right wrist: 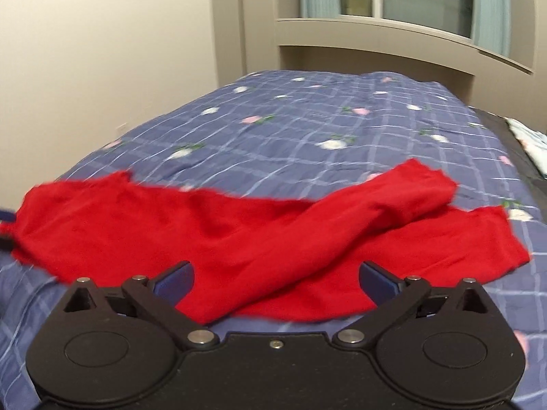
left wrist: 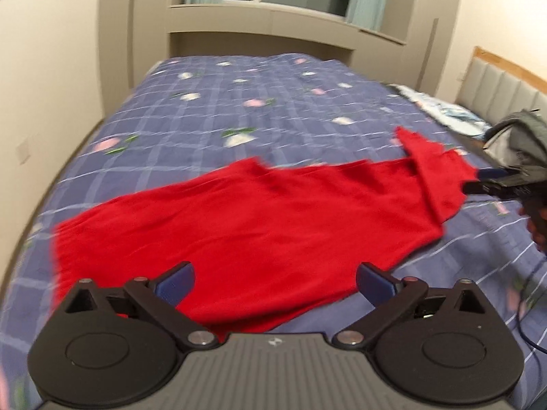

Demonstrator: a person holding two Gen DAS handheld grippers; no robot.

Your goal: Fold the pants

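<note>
Both tongs, left and right, gape empty over red pants; best flatten that crossed leg, mid-right, before folding.

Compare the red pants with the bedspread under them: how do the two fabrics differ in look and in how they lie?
The red pants are one plain colour; the bedspread is blue, checked, with small flowers. The pants lie rumpled, one leg crossing over the other, while the bedspread lies spread fairly flat. The pants cover only the near strip; the bedspread runs across the whole bed. Both are soft cloth lying loose, gripped by neither open gripper.
</note>
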